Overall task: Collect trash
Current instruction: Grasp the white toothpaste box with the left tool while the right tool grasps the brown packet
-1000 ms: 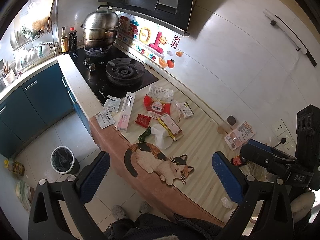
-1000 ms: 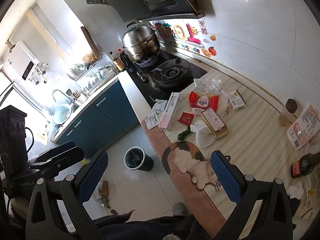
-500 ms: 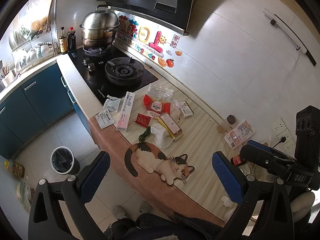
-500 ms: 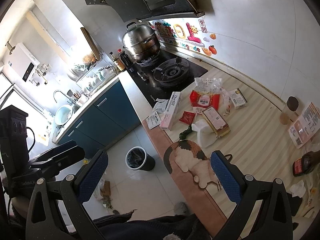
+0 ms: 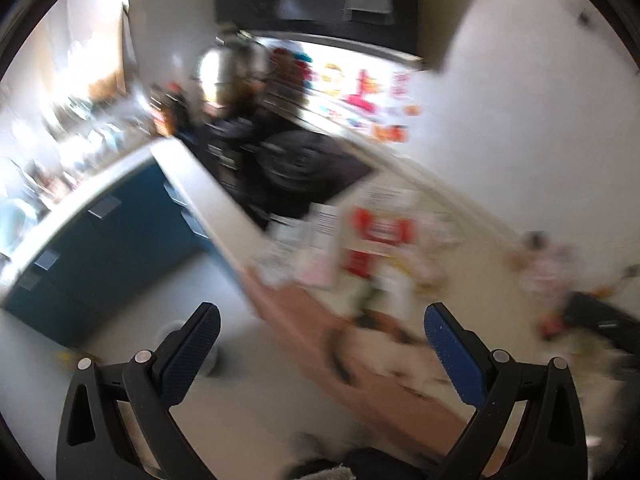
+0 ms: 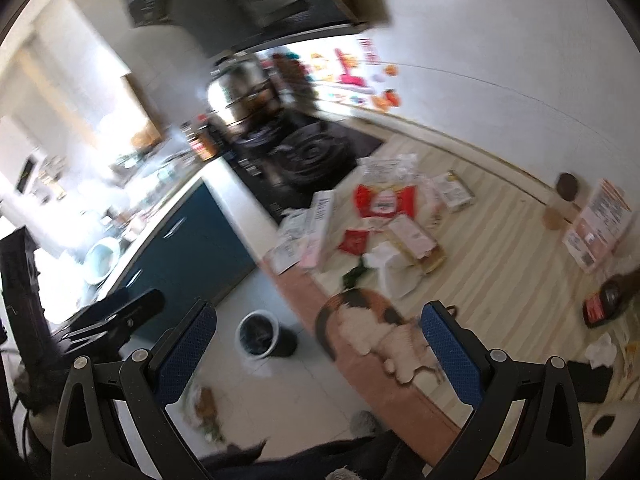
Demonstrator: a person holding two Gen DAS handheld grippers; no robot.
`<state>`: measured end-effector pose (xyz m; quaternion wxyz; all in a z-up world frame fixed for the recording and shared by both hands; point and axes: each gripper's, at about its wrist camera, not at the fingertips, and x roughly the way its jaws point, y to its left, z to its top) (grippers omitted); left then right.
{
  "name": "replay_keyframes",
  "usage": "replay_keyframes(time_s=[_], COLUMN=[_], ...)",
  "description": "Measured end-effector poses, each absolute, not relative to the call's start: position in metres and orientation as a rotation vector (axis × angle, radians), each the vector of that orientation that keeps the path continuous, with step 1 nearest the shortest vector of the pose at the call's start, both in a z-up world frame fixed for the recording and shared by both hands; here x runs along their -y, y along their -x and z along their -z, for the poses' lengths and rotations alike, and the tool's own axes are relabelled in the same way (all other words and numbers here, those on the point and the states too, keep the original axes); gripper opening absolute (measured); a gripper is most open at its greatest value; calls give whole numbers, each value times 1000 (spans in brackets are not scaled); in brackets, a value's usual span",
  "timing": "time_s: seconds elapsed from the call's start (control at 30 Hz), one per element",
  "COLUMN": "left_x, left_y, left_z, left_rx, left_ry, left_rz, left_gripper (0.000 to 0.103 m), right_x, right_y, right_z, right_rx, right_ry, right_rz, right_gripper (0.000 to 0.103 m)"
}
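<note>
Several wrappers and packets lie in a heap on the striped counter (image 6: 500, 248): a red-and-white bag (image 6: 384, 202), a small red sachet (image 6: 354, 242), a long white box (image 6: 322, 216), a crumpled white tissue (image 6: 394, 268) and a green scrap (image 6: 354, 274). The left wrist view is badly blurred; the red bag (image 5: 380, 230) shows as a smear. My left gripper (image 5: 320, 344) is open and holds nothing, well short of the heap. Equally wide open and bare, my right gripper (image 6: 318, 336) hangs above the counter edge. A small bin (image 6: 260, 334) with a dark liner stands on the floor.
A cat-shaped mat (image 6: 372, 320) lies at the counter's front edge. A gas hob (image 6: 308, 156) with a steel pot (image 6: 240, 92) is behind the heap. A dark bottle (image 6: 608, 300), a printed leaflet (image 6: 596, 224) and blue cabinets (image 6: 188, 244) flank the area. The other gripper (image 6: 116, 312) shows at left.
Both cameras have swung quickly and moved closer to the counter, blurring the views, the left one most. Both grippers remain open and nothing has been picked up.
</note>
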<state>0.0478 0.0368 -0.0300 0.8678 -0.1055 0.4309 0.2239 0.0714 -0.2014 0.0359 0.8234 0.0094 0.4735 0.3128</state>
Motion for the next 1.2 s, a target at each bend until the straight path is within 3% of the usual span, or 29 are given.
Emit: replay_keyframes(time_s=[0.2, 0.57, 0.77, 0.8, 0.83, 0.87, 1.1, 1.13, 1.2], left_x=[-85, -131, -135, -136, -136, -136, -136, -135, -134], left_y=[-109, -252, -305, -310, -312, -313, -306, -303, -296], left_z=[114, 260, 312, 316, 319, 321, 286, 277, 256], left_rx=[-1069, -1409, -1536, -1548, -1557, -1563, -1512, -1499, -1459], left_ry=[165, 240, 285, 287, 283, 274, 257, 260, 258], left_rz=[-523, -426, -341, -337, -337, -341, -337, -340, -346], left_gripper=[103, 99, 77, 68, 62, 42, 41, 41, 41], right_x=[181, 119, 91, 89, 85, 83, 92, 96, 104], right_y=[-126, -305, -354, -357, -360, -361, -362, -362, -360], right_z=[17, 194, 266, 272, 282, 288, 301, 300, 293], right_rx=[-1005, -1257, -1383, -1395, -1417, -1432, -1453, -1450, -1440], right_ry=[12, 235, 345, 352, 367, 375, 270, 242, 182], right_rz=[-460, -378, -421, -430, -447, -458, -505, -504, -513], right_gripper=[103, 103, 103, 102, 97, 89, 66, 34, 27])
